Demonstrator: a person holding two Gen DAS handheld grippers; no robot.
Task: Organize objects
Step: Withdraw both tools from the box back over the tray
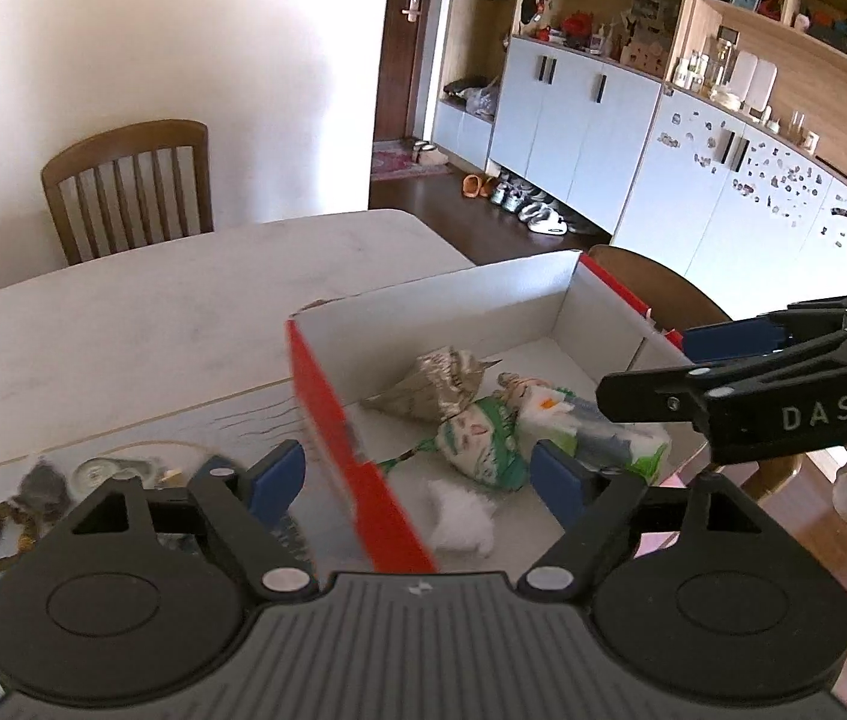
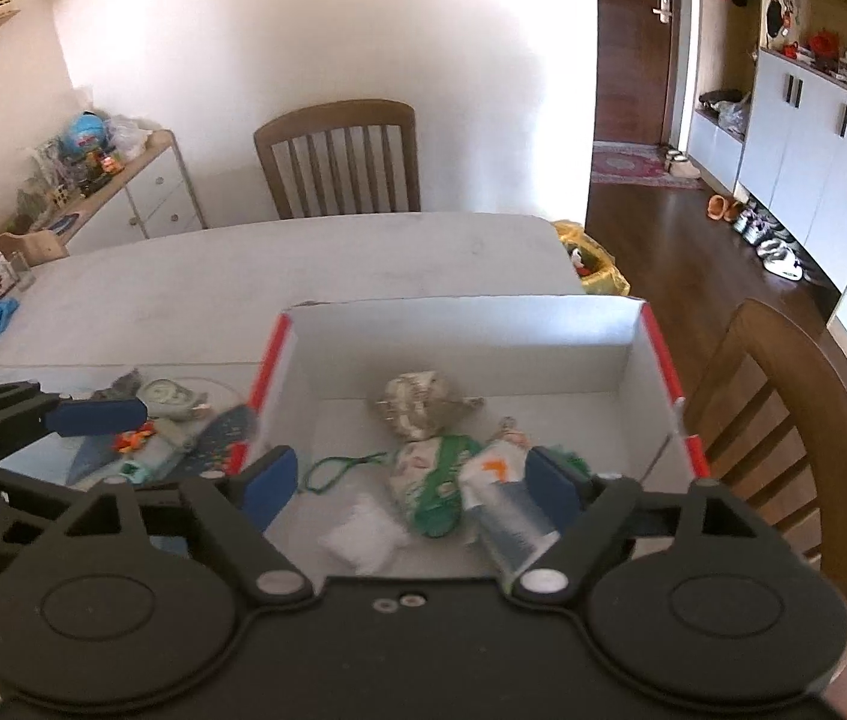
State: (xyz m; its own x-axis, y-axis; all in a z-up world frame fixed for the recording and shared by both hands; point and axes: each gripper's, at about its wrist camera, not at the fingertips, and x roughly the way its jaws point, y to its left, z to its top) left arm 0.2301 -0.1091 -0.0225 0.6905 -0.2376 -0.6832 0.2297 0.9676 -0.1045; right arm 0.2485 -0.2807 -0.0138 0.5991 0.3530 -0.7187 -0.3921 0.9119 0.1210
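Left gripper (image 1: 420, 477) nearest the lens: jaws spread wide, nothing between the pads, straddling the red near-left wall of the box (image 1: 357, 474) from above. Right gripper (image 2: 414, 483) same state: wide apart, empty, hanging over the box interior.

Inside the box: conch shell (image 2: 417, 405) toward the middle, green-patterned pouch (image 2: 432, 486) with its green cord trailing left, white fluffy piece (image 2: 363, 534) at the near side, tube (image 2: 510, 519) and tissue pack (image 1: 609, 435) on the right. All lying loose on the box floor, pouch touching tube and shell.

Outside, on the table (image 2: 303, 264) just left of the box: brown beaded string (image 1: 0, 534), small round tin (image 1: 99, 471), a few more small items on a blue printed mat (image 2: 93, 462); exact kinds hard to tell.

Judged step: between placements. Both claws free, several items already boxed, leftovers waiting on the mat.

Next move probably calls for:
- swinging left gripper off the box wall toward the mat
- picking one leftover; beaded string looks floppy, better pinched mid-length
- clearing the red wall on the way back in, avoiding a knock
- keeping the two grippers apart; close together over the box right now
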